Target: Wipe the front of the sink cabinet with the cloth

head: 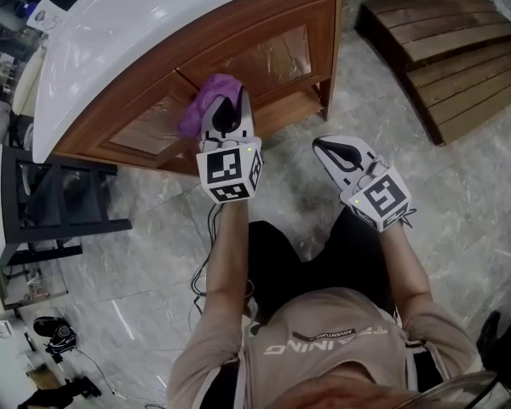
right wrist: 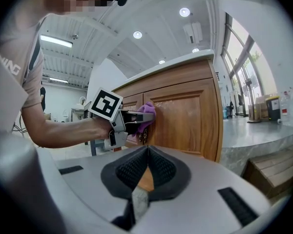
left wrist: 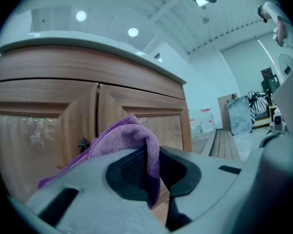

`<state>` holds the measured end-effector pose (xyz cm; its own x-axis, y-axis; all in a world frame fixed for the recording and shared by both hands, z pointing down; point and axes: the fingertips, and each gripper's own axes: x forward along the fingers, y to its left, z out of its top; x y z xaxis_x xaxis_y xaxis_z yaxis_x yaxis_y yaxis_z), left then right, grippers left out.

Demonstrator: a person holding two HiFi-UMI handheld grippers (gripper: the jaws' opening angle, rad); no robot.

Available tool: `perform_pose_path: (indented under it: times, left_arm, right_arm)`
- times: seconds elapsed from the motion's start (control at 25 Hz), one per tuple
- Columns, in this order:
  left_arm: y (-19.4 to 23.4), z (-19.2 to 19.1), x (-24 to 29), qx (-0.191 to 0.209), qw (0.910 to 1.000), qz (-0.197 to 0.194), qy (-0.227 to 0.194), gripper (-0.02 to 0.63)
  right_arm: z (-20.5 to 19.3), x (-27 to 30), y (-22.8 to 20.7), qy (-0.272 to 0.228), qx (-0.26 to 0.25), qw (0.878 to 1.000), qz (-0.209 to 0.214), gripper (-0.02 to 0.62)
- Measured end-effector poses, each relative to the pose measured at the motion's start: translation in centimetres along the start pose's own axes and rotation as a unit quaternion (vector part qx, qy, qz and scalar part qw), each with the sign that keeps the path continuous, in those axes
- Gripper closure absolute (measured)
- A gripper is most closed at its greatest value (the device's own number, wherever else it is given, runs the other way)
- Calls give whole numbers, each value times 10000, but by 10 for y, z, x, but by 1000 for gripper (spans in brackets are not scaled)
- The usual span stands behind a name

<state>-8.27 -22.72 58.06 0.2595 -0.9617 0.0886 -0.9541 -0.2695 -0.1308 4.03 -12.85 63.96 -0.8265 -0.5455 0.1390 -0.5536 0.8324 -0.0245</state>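
Left gripper is clamped on the purple cloth, which is bunched up against the sink cabinet front by the door seam, straight ahead of it. Right gripper sits back from the cabinet, jaws pinched together on nothing, so left's the wiper

The cloth rests against the cabinet front (pinched in the left gripper). To the cabinet's right lie wooden steps.

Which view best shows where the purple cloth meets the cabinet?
The right gripper view: side-on, the cloth meets the cabinet door, held by the left hand-held gripper. The head view shows it from above; the left gripper view, only pinched between jaws.
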Motion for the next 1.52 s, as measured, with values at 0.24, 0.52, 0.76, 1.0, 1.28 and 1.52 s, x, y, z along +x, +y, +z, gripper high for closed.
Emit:
perform_pose_path:
  times: [0.24, 0.52, 0.76, 1.0, 1.28, 1.52]
  left_arm:
    - [-26, 1, 40, -447, 9983, -374, 35, 569]
    - [-50, -1, 62, -626, 9962, -594, -79, 569]
    - [-80, 1, 80, -922, 9906, -1003, -110, 569]
    - [-119, 13, 108, -931, 9848, -1463, -91, 569]
    - [-155, 11, 122, -679, 9799, -1876, -63, 569]
    - [-193, 19, 133, -454, 9644, -2605, 27, 569]
  right_arm:
    - [-1, -12, -7, 3, -7, 9999, -155, 583]
    - [2, -32, -25, 15, -58, 9990, -444, 583]
    - [2, -42, -27, 74, -104, 9985, -528, 583]
    - [3, -50, -32, 114, -176, 9978, -632, 583]
    - [5, -69, -47, 132, -185, 9954, -928, 583]
    - [3, -70, -48, 153, -112, 9948, -997, 583]
